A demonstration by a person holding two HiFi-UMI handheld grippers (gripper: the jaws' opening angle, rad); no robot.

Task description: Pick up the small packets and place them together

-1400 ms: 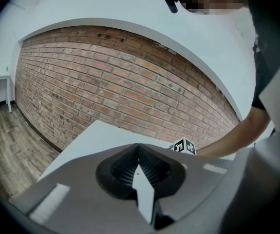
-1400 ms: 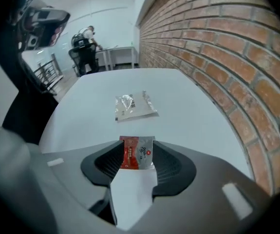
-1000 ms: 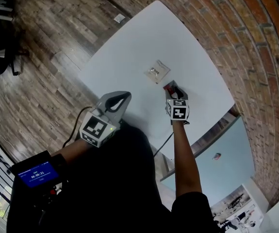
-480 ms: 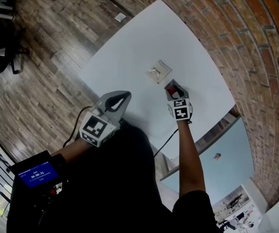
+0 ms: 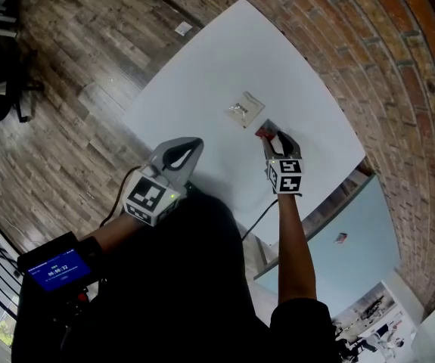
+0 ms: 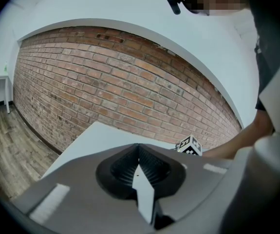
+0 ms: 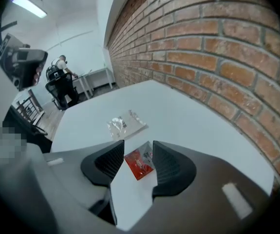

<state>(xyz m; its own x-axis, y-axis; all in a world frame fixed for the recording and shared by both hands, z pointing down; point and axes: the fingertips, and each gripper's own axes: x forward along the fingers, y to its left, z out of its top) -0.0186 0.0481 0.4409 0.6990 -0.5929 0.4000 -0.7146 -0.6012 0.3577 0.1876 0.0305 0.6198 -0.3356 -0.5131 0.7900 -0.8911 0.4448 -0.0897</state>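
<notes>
Pointing the right gripper [image 7: 138,145] steeply down at the white table [image 5: 202,74], near the edge beside the brick wall [image 7: 217,57]. Holding its jaws wide apart, pinching nothing. Seeing the red packet [image 7: 139,164] lying flat on the table in the gap between the two ribbed pads: nearer one pad, perhaps touching it, clear of the other. Finding the clear packet [image 7: 125,125] just beyond the jaw tips, also flat on the table, near the red one but not touching it; showing something small and shiny inside, too small for naming. Holding the left gripper [image 5: 193,144] back at the near edge of the table, well apart from both packets, pointing slightly downward. Reading its jaws as closed tip to tip, with nothing between them. Noting the marker cube [image 5: 286,177] on the right gripper facing up in the head view, with a bare forearm behind it. Noting a small device [image 5: 57,267] with a blue screen on the left forearm, and wooden floor [image 5: 66,89] around the table.
</notes>
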